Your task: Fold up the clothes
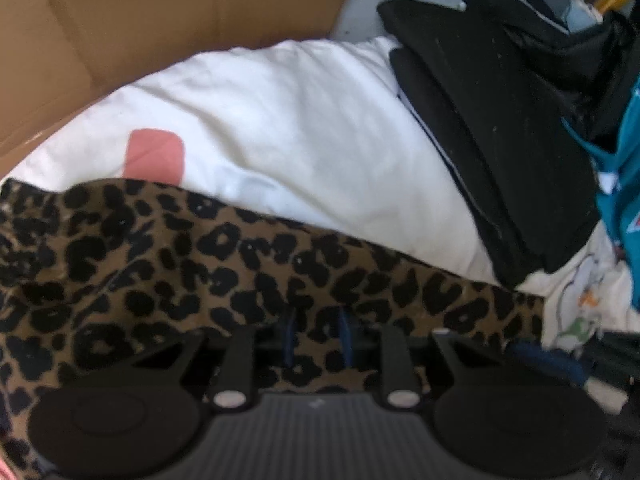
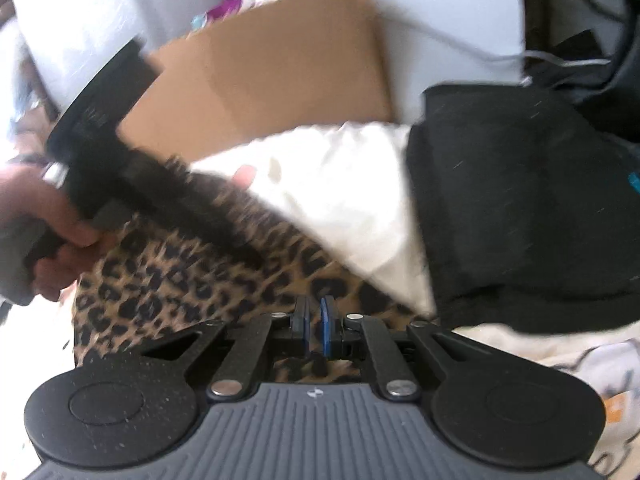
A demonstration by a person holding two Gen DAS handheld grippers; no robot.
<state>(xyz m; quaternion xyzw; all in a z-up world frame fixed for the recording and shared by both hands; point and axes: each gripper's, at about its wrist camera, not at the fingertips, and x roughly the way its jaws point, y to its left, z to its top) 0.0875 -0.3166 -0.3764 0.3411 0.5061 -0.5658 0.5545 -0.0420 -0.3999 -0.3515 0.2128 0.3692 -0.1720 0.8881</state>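
Observation:
A leopard-print garment (image 1: 160, 260) hangs across the lower half of the left wrist view, its top edge stretched level. My left gripper (image 1: 317, 330) is shut on a bunch of it, with fabric filling the gap between the blue pads. In the right wrist view the same leopard-print garment (image 2: 168, 292) spreads to the left, and my right gripper (image 2: 317, 326) pinches its edge with the pads almost together. The left gripper (image 2: 248, 252) shows there as a dark blur held by a hand (image 2: 48, 220), its tips sunk in the print.
Behind the garment lie a white garment with a pink patch (image 1: 300, 120) and a folded black garment (image 1: 500, 140). A cardboard box (image 1: 160, 20) stands at the back left. Teal clothing (image 1: 624, 184) and a white printed cloth (image 1: 580, 300) sit at the right.

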